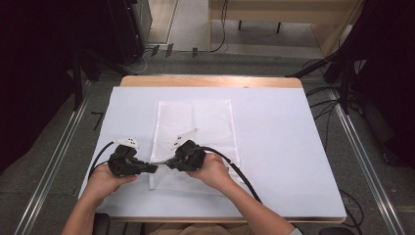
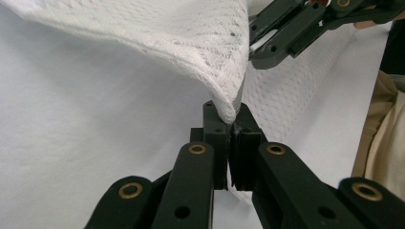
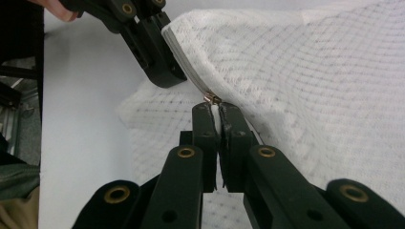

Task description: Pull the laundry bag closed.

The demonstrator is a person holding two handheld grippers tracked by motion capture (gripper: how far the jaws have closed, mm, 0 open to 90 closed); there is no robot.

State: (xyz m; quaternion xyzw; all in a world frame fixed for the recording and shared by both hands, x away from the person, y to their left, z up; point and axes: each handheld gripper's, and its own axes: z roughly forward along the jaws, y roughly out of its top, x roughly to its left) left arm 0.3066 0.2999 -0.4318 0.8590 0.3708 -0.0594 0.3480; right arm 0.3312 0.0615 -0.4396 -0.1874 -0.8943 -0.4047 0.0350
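The bench is the biggest thing here, its top covered in a plain white sheet, with a strip of wood showing along the far edge. On it lies a white mesh bag, a long rectangle running away from the person, flat over most of its length and lifted at the near left edge where both tools meet it.

The left tool comes in from the left side of the bag, held in the person's left hand, and points across toward the other one. In the left gripper view its jaws are closed on a fold of the mesh bag, which rises from the pinch and drapes up and away over the tool's left; the bench sheet lies below it.

The right tool faces it, held in the right hand, tip almost against the left tool's tip over the bag's near left edge. In the right gripper view its jaws are pressed together on a small brass-coloured zipper pull at the edge of the mesh bag, just ahead of its tips. The left tool shows there just beyond and to the left, clamped on the bag's edge right beside the pull.

A black cable trails from the right tool toward the bench's near edge.
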